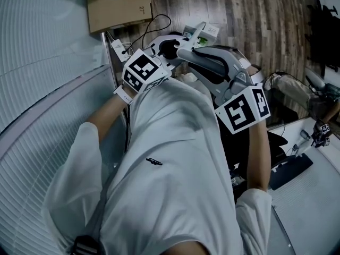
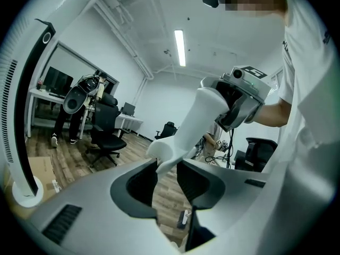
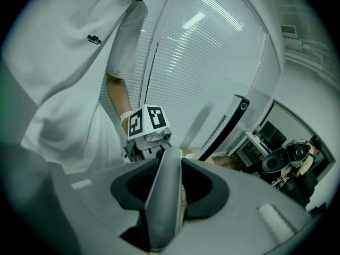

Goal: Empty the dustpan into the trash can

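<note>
A long dustpan handle (image 1: 208, 61), grey on top and white beneath, runs between my two grippers in front of the person's body. The left gripper (image 1: 169, 54) is shut on the handle's white end (image 2: 161, 154), which sits pinched between its dark pads. Further along, the right gripper (image 1: 226, 85) is shut on the grey shaft (image 3: 166, 195); that shaft fills the gap between its jaws and points toward the left gripper's marker cube (image 3: 147, 122). The pan itself is not clearly visible, and no trash can is in any view.
A cardboard box (image 1: 119, 7) stands on the wood floor ahead, with a power strip (image 1: 118, 49) and cables beside it. A curved glass partition (image 1: 48, 62) closes off the left. Office chairs (image 2: 106, 126), a desk (image 1: 313, 195) with a keyboard (image 1: 289, 170) and a seated person (image 1: 300, 92) lie to the right.
</note>
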Available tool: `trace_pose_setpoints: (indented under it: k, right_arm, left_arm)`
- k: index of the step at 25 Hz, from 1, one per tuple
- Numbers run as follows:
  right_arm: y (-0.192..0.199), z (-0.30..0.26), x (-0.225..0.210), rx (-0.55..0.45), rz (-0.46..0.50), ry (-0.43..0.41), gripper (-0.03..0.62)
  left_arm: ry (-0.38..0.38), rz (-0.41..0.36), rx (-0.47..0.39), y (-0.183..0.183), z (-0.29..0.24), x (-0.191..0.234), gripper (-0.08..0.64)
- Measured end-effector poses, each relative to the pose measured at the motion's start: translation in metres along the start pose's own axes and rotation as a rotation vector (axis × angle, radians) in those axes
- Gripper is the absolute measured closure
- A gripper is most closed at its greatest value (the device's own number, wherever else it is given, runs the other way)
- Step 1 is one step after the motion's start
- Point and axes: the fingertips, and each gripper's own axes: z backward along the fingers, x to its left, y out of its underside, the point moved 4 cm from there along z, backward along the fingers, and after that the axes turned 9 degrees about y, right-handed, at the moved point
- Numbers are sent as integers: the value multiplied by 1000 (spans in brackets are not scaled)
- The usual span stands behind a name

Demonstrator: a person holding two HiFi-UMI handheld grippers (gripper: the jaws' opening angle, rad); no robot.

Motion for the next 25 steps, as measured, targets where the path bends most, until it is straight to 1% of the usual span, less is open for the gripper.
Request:
trace_pose_setpoints:
  k: [6, 13, 17, 20, 25]
  right_arm:
    - [0, -20, 7, 0, -15, -27, 449]
    - [-13, -42, 18, -44, -36, -100, 449]
    - [-16, -43, 19, -47, -27, -126, 449]
    - [-17, -41, 18, -42, -20, -129, 450]
    - [-22, -33, 11, -45, -49, -110, 449]
  left_arm:
    - [-31, 26, 2, 15, 11, 9, 442]
    - [-86, 76, -4, 30, 37, 13, 445]
    - [-90, 97, -15, 31, 39, 12, 445]
    - [-90, 104, -28, 29, 39, 11, 445]
    - [-90, 137, -49, 19, 38, 8, 445]
